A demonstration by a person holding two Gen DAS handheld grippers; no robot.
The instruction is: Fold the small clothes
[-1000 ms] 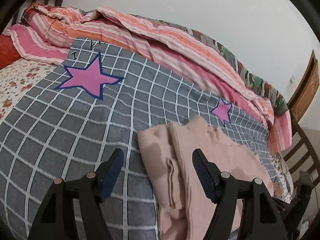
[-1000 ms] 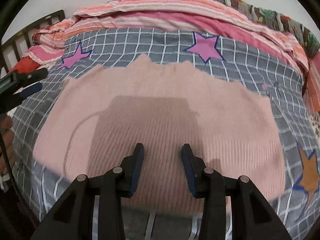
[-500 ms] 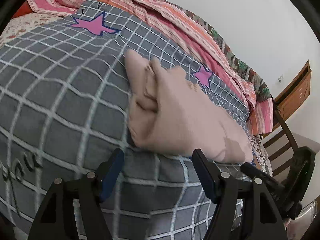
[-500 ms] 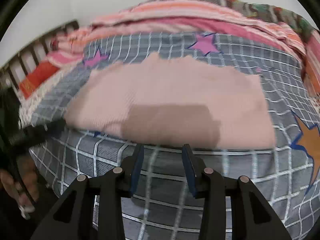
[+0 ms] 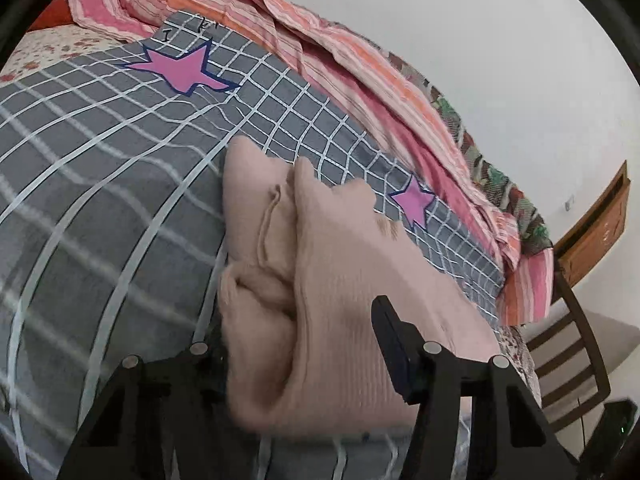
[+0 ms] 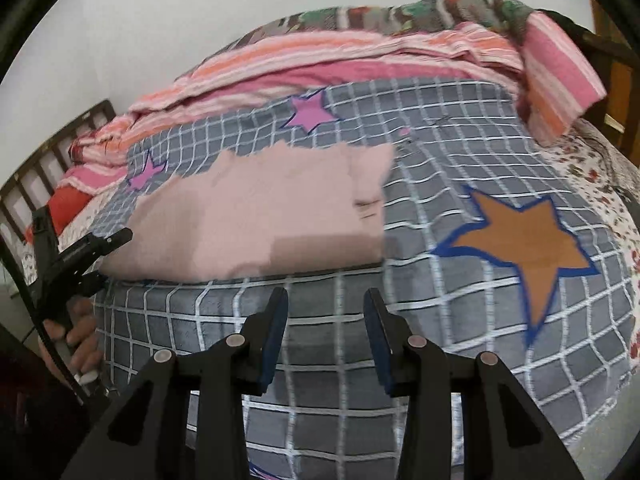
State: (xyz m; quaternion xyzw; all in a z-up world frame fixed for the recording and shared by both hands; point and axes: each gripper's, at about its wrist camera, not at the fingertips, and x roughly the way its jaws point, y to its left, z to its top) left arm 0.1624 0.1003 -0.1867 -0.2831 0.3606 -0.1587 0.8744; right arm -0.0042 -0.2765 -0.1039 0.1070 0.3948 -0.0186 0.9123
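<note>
One pink knitted garment (image 5: 352, 280) lies folded on the grey checked blanket (image 5: 100, 208) that covers the bed, its stacked layers bulging at the near end in the left wrist view. In the right wrist view the same garment (image 6: 256, 216) shows as a flat pink oblong in the middle of the blanket, with a purple star (image 6: 306, 114) beyond it and an orange star (image 6: 524, 248) to its right.

The left gripper (image 5: 304, 344) straddles the near corner of the garment: its right finger (image 5: 394, 350) rests over the knit, while the left finger is hidden behind the folded edge. Its fingers are closing with the cloth between them, and whether they already press the knit I cannot tell. From the right wrist view this gripper (image 6: 108, 248) appears at the garment's left edge, held by a hand (image 6: 80, 344).

The right gripper (image 6: 326, 332) hangs over bare blanket just short of the garment's near edge, its fingers apart and holding nothing.

A striped pink and orange quilt (image 5: 360, 64) is bunched along the far side of the bed, against a white wall.
</note>
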